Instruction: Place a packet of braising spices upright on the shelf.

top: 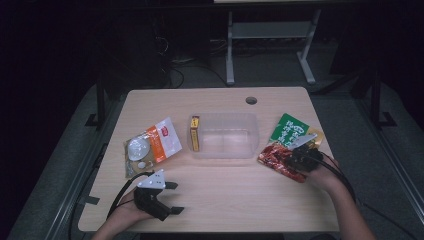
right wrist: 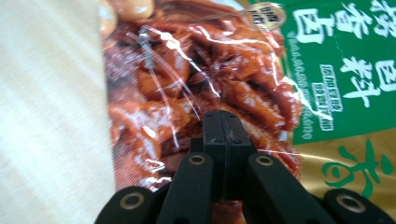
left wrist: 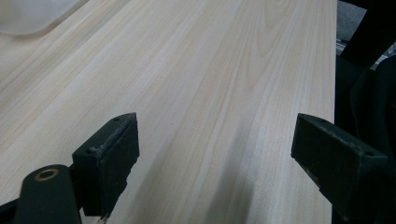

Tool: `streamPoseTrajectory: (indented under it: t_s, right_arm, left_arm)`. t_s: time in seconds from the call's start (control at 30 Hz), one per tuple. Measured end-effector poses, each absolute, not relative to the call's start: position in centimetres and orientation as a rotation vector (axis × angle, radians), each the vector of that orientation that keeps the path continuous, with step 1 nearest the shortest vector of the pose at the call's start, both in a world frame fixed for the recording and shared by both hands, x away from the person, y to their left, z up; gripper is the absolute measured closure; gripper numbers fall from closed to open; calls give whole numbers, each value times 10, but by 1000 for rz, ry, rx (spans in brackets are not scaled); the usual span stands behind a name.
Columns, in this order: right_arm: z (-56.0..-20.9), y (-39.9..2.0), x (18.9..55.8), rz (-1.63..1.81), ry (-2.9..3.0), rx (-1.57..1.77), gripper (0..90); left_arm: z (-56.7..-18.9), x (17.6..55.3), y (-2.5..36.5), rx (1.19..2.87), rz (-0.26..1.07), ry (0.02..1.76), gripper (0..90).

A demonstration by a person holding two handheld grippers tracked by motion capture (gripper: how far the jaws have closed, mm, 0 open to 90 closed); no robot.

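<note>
While the right gripper [top: 296,156] rests over the red-and-green snack packet [top: 281,150], its jaws stand pressed together in the right gripper view [right wrist: 223,128], with the glossy packet [right wrist: 196,79] lying right beneath their tips; whether a fold of film is pinched between them cannot be told. That packet lies flat on the wooden table [top: 225,200], just right of the clear plastic bin [top: 235,135], which sits near the table's middle. Inside the bin, against its left wall, stands a narrow yellow box [top: 194,133]. Left of the bin lies an orange-and-white packet [top: 152,145] with a clear window. Well apart from the bin, toward the near left edge, the left gripper [top: 172,197] hovers with its jaws spread wide; in the left gripper view [left wrist: 215,154] bare tabletop shows between them.
</note>
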State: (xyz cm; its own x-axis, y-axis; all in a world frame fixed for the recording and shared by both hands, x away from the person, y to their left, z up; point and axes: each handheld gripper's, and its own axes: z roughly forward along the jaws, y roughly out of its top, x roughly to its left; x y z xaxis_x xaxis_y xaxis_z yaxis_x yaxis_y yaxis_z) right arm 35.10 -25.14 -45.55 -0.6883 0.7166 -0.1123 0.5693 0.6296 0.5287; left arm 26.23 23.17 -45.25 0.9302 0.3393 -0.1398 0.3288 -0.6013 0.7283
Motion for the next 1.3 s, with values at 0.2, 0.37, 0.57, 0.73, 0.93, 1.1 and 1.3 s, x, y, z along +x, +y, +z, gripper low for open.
streamPoseTrajectory:
  t_s: [0.2,0.37,0.57,0.73,0.93,1.1,1.3]
  right_arm:
    - [-452,-259,361,688,2496,1057,900]
    - [-449,-279,394,687,2374,1171,900]
    - [-448,-297,429,696,2257,1283,900]
    - [-460,-311,458,723,2188,1393,900]
    - [-462,-311,469,707,2164,1406,900]
    - [-464,-310,473,633,2209,1404,900]
    - [-462,-307,469,629,2263,1370,900]
  left_arm:
    - [-452,263,233,2257,22,468,148]
    - [-453,265,233,2247,18,478,147]
    - [-454,266,232,2251,14,480,147]
    - [-455,268,230,2244,4,492,147]
    - [-456,269,228,2252,0,490,147]
    - [-455,268,228,2249,4,492,147]
    - [-455,268,229,2248,7,483,147]
